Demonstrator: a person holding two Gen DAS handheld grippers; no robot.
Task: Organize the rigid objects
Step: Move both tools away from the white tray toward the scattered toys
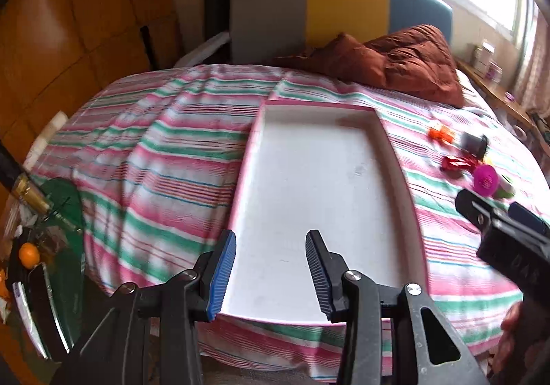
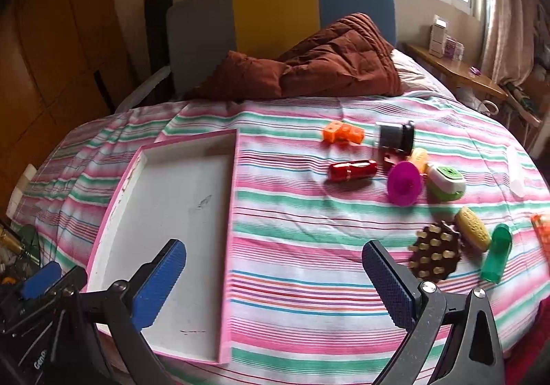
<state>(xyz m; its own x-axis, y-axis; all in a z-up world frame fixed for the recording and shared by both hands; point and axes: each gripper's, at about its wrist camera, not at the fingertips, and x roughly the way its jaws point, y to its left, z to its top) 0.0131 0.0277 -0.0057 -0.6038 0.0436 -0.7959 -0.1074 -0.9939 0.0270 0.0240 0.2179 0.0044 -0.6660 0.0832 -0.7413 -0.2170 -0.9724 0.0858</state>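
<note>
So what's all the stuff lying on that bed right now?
tray: one, white with pink rim, left on the bedspread, nothing in it
small toys: about ten, mixed colours, scattered right of the tray
orange block piece: one, farthest back
red car: one, mid cluster
magenta disc: one, beside the car
brown studded piece: one, nearest
green cup: one, lying at right
brown quilt: one, bunched at the headboard
left gripper: black with blue pads, open, above the tray
right gripper: same, open, holding nothing
</note>
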